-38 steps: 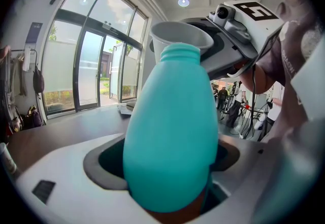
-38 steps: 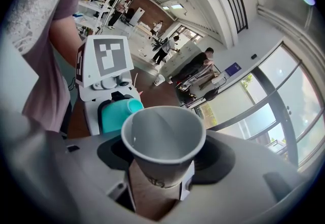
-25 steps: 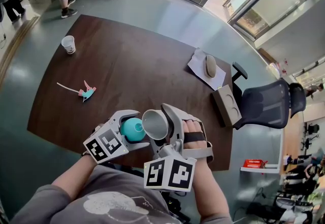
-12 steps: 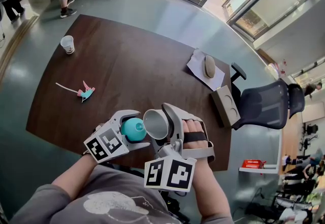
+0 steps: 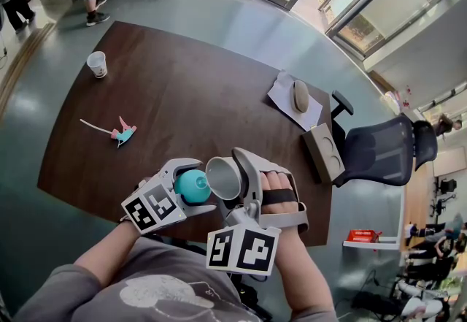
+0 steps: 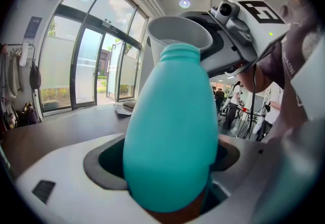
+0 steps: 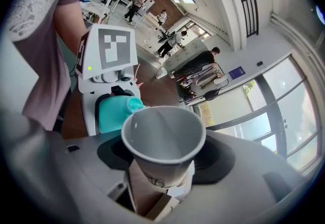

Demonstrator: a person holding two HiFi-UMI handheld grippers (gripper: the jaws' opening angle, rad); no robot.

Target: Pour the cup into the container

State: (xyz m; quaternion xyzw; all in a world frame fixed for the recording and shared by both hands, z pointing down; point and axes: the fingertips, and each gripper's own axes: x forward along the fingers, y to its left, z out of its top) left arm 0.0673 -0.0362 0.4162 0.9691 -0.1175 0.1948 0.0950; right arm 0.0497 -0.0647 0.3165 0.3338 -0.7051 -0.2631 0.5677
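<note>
The left gripper is clamped on a teal bottle, its jaws pressed to either side of the body, and the bottle's open neck points up and away from the camera on that gripper. The right gripper holds a white paper cup with its jaws closed on the lower wall; the cup is tipped toward the bottle, so that its rim sits right at the bottle's mouth, touching or just beside it. Both are held above the near edge of a dark wooden table. A dark print runs round the lower part of the cup, too blurred to read. The marker cube on the right gripper shows black and white squares but no letters. Well apart on the table stand a second paper cup at the far left, a small pink and teal object, and a sheet of paper with an oval grey object on it. A black office chair stands at the right edge of the table, and the white lettering on a red box below it is too small to read
</note>
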